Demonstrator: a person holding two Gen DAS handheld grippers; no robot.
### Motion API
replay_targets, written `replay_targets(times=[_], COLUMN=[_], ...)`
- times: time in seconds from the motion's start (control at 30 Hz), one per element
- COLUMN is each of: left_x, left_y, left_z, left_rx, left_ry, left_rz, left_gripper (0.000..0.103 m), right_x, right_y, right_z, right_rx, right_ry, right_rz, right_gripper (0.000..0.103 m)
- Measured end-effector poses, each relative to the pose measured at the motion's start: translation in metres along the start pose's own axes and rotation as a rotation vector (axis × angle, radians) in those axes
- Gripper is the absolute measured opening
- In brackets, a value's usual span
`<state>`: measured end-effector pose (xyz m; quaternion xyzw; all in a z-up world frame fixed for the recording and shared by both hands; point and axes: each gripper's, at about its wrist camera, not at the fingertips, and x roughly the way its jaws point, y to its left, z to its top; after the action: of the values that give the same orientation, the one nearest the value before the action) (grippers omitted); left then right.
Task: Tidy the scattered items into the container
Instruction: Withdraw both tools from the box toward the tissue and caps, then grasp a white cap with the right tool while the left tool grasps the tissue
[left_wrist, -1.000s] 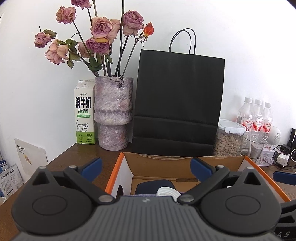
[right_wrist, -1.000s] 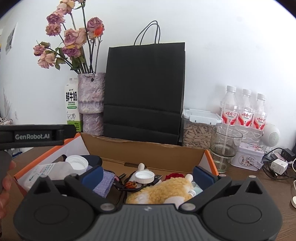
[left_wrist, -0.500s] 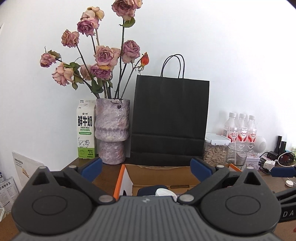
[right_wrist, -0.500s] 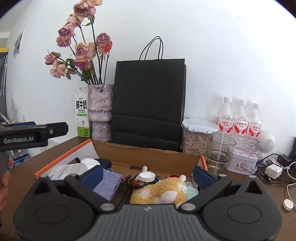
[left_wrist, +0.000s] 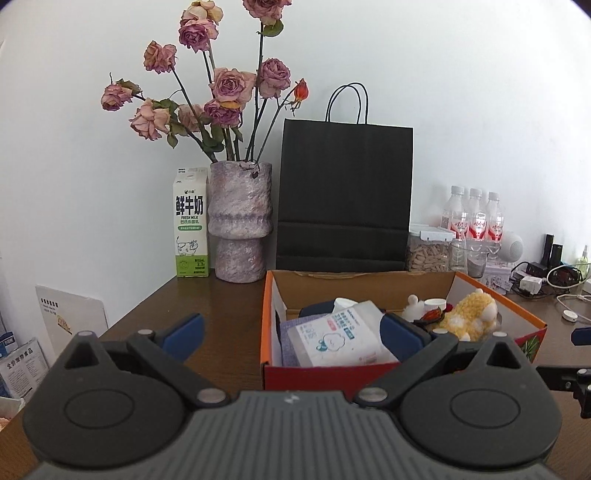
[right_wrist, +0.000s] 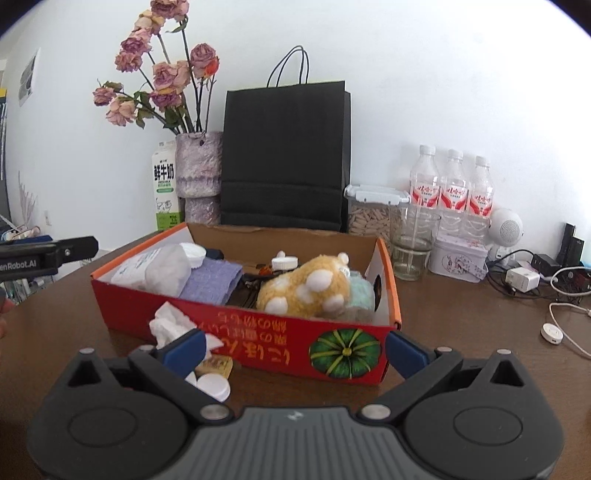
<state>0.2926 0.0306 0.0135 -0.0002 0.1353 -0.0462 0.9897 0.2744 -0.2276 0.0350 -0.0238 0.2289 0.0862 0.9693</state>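
The cardboard box (right_wrist: 258, 341) sits mid-surface (right_wrist: 461, 332), loaded with a soft plush toy (right_wrist: 306, 288), a wipes pack (right_wrist: 151, 271) and a purple cloth (right_wrist: 210, 282). In front of it lie the leftovers: a crumpled tissue (right_wrist: 170, 325), light and squashy, grab it anywhere; a small yellow packet (right_wrist: 218, 365); slick white caps (right_wrist: 214, 386), probably best pinched across the rim. The right hand-held gripper (right_wrist: 295, 349) hovers spread wide and empty; so does the left hand-held gripper (left_wrist: 291, 332). The milk carton (right_wrist: 164, 184) reads "FRESH MILK"; the left tool reads "enRobot.AI".
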Motion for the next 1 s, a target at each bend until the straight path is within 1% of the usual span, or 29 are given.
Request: replay_targets(times=[0.1,0.23,0.33,0.4,0.5,0.53,0.57,0.63,0.7,0.73,0.8,0.83,0.87,0.9,0.97,1.0], left_x=[-0.007,-0.01,-0.005,-0.002,0.002,0.002,0.003,0.006,0.01,0.012,0.013,0.014,0.014,0.014,0.015,0.015], left_y=[-0.003,-0.01,-0.014,-0.015,-0.014,-0.013,-0.011,-0.009,-0.007,-0.006,-0.004,-0.004,-0.004,-0.004,-0.004,-0.005], left_z=[-0.01,-0.026,-0.033,-0.036,-0.04,-0.041,-0.041,-0.042,-0.043,-0.044,-0.045,-0.045,-0.045,-0.045,-0.046,-0.046], left_rx=[0.018,0.051,0.064,0.058,0.051,0.044,0.037,0.025,0.013,0.009,0.002,0.001,-0.001,-0.001,0.002,0.003], left_ry=[0.032,0.09,0.124,0.141,0.165,0.169,0.176,0.19,0.21,0.217,0.225,0.227,0.229,0.231,0.234,0.237], left_rz=[0.014,-0.004,-0.035,-0.055,-0.057,-0.057,-0.056,-0.051,-0.045,-0.042,-0.036,-0.034,-0.035,-0.037,-0.04,-0.043], left_gripper=[0.103,0.103,0.103,0.103,0.103,0.103,0.103,0.103,0.103,0.103,0.103,0.103,0.103,0.103,0.103,0.103], right_x=[0.003,0.013,0.022,0.029,0.04,0.044,0.048,0.054,0.059,0.061,0.063,0.064,0.065,0.066,0.067,0.067], right_y=[0.007,0.017,0.024,0.028,0.028,0.029,0.03,0.033,0.036,0.038,0.039,0.04,0.041,0.042,0.043,0.043], right_z=[-0.015,-0.027,-0.029,-0.029,-0.026,-0.024,-0.023,-0.021,-0.02,-0.019,-0.018,-0.017,-0.017,-0.017,-0.016,-0.016], right_rx=[-0.01,-0.025,-0.033,-0.037,-0.03,-0.028,-0.03,-0.037,-0.051,-0.055,-0.054,-0.056,-0.06,-0.059,-0.056,-0.058], right_ry=[0.06,0.127,0.156,0.173,0.183,0.185,0.187,0.193,0.201,0.203,0.204,0.204,0.206,0.203,0.203,0.202], right_rz=[0.015,0.026,0.033,0.021,-0.008,-0.01,-0.005,0.01,0.026,0.037,0.061,0.067,0.068,0.077,0.102,0.112], right_gripper=[0.103,0.103,0.103,0.103,0.102,0.099,0.094,0.09,0.084,0.078,0.075,0.071,0.063,0.06,0.048,0.045])
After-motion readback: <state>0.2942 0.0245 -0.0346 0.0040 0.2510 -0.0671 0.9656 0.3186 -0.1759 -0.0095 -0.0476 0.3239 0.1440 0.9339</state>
